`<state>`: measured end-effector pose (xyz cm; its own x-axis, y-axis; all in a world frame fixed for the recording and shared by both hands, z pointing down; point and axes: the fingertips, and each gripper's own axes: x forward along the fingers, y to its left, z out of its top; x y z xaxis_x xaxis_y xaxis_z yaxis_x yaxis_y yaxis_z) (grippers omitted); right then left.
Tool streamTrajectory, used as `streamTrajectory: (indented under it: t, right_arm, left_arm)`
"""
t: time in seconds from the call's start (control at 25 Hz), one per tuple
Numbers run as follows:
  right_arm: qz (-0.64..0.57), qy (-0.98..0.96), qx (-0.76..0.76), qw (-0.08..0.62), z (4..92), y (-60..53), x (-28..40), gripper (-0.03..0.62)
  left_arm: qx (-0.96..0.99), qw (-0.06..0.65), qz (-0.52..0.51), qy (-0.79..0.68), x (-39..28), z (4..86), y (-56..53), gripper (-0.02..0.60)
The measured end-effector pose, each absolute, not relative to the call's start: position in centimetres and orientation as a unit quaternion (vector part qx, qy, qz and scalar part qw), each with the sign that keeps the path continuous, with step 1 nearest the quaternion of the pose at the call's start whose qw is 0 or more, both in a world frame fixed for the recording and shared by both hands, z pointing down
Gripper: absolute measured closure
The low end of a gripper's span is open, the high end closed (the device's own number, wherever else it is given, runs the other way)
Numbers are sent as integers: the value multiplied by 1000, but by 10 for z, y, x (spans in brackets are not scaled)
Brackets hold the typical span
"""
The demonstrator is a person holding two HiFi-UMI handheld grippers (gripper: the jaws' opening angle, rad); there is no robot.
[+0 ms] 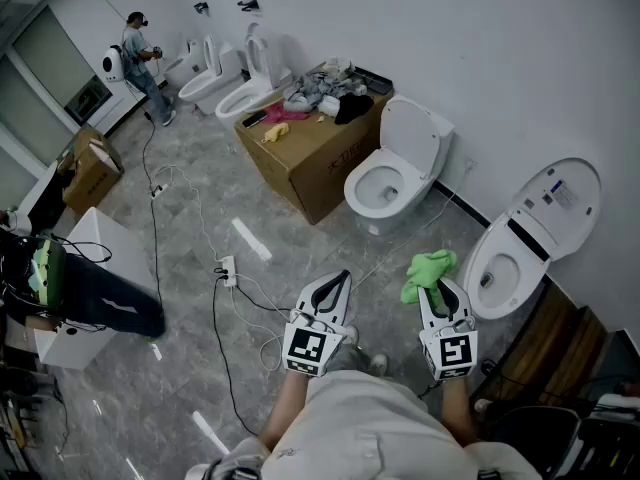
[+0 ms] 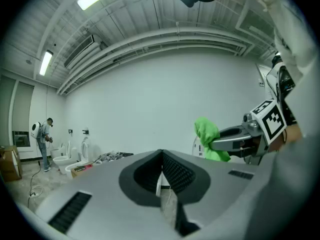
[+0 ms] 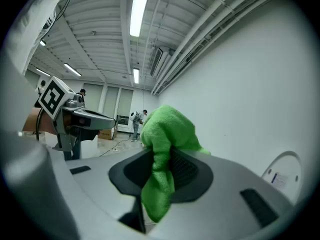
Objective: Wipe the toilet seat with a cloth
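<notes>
A bright green cloth (image 1: 428, 269) is bunched between the jaws of my right gripper (image 1: 441, 290), which is shut on it and held in the air in front of me. In the right gripper view the cloth (image 3: 164, 149) hangs down over both fingers. My left gripper (image 1: 336, 284) is beside it, shut with nothing in it; its jaws meet in the left gripper view (image 2: 161, 158). A white toilet (image 1: 412, 138) with its lid raised stands ahead by the wall. A second open toilet (image 1: 552, 206) stands to my right, closest to the cloth.
A cardboard box (image 1: 310, 158) piled with rags and clutter stands left of the middle toilet. A power strip (image 1: 228, 269) and cables run over the grey floor. Further toilets (image 1: 225, 83) and a person (image 1: 138, 60) are at the far left. A white cabinet (image 1: 95, 268) is at left.
</notes>
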<state>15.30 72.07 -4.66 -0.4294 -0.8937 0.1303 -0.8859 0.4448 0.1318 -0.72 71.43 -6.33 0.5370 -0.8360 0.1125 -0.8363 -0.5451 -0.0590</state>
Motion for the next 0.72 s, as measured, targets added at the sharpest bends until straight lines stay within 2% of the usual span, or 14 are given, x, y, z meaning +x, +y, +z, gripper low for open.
streamTrajectory:
  t: [0.36,0.72]
  right_arm:
    - [-18,-854,510,99,-37,682,135,499]
    - [-19,-844,523,113,-30,603,126,497]
  left_arm:
    - [875,4,58,-481,-10,-55,675,569]
    - [880,7,43,-472,-24,-49,588,569]
